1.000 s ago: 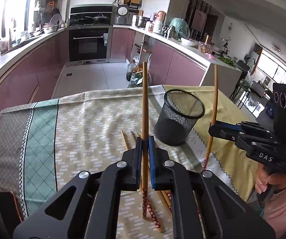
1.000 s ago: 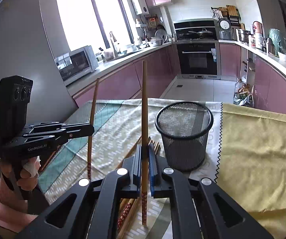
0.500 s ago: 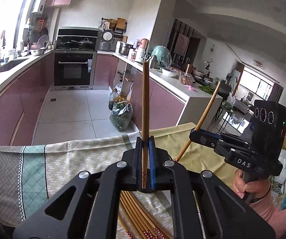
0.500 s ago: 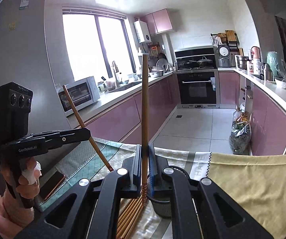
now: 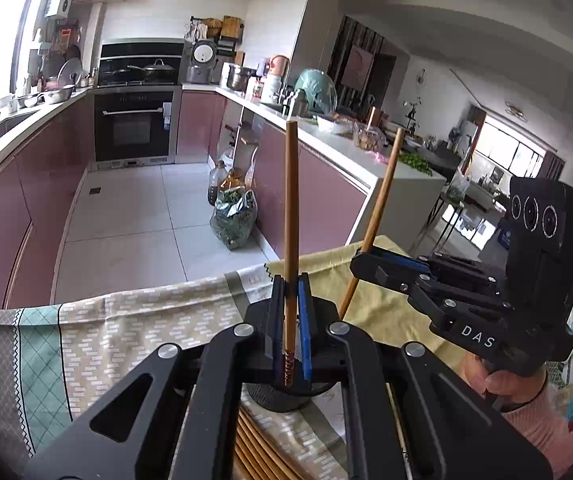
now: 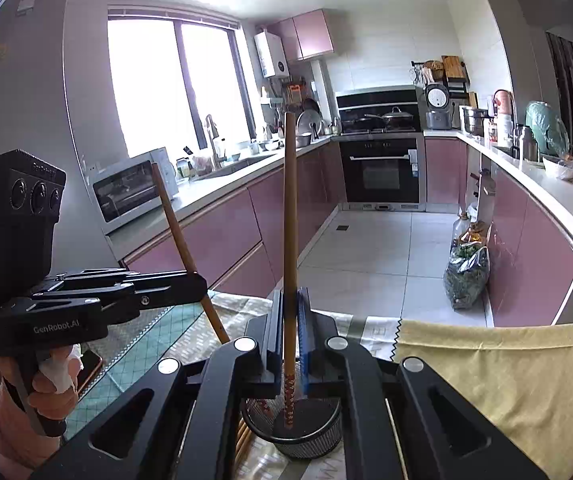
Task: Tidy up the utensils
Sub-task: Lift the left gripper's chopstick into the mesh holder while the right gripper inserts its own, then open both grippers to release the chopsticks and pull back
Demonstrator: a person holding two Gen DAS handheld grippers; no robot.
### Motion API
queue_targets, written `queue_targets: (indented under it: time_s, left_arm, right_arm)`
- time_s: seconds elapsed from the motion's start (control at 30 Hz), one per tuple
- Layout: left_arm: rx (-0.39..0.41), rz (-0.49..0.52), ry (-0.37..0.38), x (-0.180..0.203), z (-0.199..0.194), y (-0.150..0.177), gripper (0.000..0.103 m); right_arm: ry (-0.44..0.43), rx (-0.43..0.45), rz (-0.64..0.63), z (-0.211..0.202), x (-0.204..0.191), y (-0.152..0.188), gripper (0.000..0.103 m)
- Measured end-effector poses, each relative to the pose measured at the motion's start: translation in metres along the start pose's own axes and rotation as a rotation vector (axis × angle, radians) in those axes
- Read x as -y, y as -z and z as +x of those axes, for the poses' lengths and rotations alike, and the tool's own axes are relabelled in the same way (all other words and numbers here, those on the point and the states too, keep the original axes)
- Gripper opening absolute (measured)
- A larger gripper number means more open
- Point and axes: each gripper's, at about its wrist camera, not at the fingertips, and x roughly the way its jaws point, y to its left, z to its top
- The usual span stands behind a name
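Two chopsticks are up: we pinch one (image 5: 289,216) in the left gripper (image 5: 289,320), another (image 6: 289,240) in the right gripper (image 6: 289,332), each poised above the mesh cup (image 6: 318,436); next we lower and release.

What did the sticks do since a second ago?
Both claws, left and right, lifted their chopsticks off the table and carried them over the mesh cup. Nothing was let go; the spare chopsticks stayed on the cloth.

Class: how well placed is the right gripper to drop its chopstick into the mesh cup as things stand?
Probably well. The right gripper holds its chopstick upright with the patterned tip over the open mesh cup. Nothing covers the opening; the left gripper stays off to one side.
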Motion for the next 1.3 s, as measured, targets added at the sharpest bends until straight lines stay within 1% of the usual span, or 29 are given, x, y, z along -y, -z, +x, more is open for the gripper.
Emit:
queue_targets:
  time_s: [0.1,0.23,0.33,0.4,0.57,0.67,0.7,0.73,0.77,0.83,0.97,1.03,1.1,1.23,1.3]
  left_arm:
    - [-0.061,0.023,-0.013,0.001,0.019,0.012,0.007]
    - [-0.123,0.021,-0.021,-0.004,0.047,0.023,0.007]
    - [-0.136,0.016,-0.035,-0.011,0.060,0.024,0.007]
    - [-0.141,0.009,-0.035,-0.013,0.065,0.023,0.007]
    - [-0.151,0.002,-0.036,-0.021,0.075,0.024,0.008]
    - [-0.149,-0.012,-0.042,-0.022,0.077,0.025,0.008]
    - [-0.144,-0.020,-0.045,-0.023,0.076,0.026,0.012]
    - [-0.139,-0.024,-0.046,-0.025,0.077,0.027,0.016]
    - [-0.131,-0.029,-0.054,-0.026,0.074,0.028,0.018]
    - [-0.103,-0.030,-0.082,-0.027,0.065,0.032,0.028]
    - [-0.045,-0.039,-0.116,-0.034,0.040,0.044,0.036]
    - [-0.027,-0.037,-0.139,-0.038,0.030,0.052,0.040]
    - [-0.023,-0.028,-0.165,-0.041,0.021,0.062,0.042]
    - [-0.052,-0.026,-0.208,-0.050,0.011,0.090,0.044]
    - [-0.078,-0.034,-0.226,-0.056,0.010,0.106,0.044]
  right_arm:
    - [-0.003,-0.074,-0.003,0.016,0.001,0.011,0.006]
    - [-0.009,-0.166,0.012,0.037,0.004,0.025,0.006]
    - [-0.011,-0.210,0.024,0.046,0.004,0.030,0.006]
    - [-0.006,-0.220,0.031,0.050,0.003,0.033,0.006]
    - [0.002,-0.228,0.050,0.055,0.003,0.031,0.006]
    - [0.021,-0.219,0.064,0.058,0.004,0.028,0.010]
    - [0.021,-0.213,0.075,0.058,0.006,0.027,0.018]
    - [0.019,-0.204,0.082,0.056,0.006,0.027,0.023]
    - [0.024,-0.193,0.084,0.054,0.007,0.026,0.024]
    - [0.036,-0.172,0.087,0.047,0.007,0.026,0.026]
    - [0.027,-0.126,0.077,0.026,0.001,0.030,0.032]
    - [-0.002,-0.100,0.058,0.012,-0.007,0.033,0.040]
    - [-0.037,-0.083,0.028,-0.002,-0.018,0.039,0.044]
    - [-0.105,-0.095,-0.025,-0.019,-0.043,0.060,0.046]
    - [-0.123,-0.132,-0.032,-0.016,-0.053,0.074,0.046]
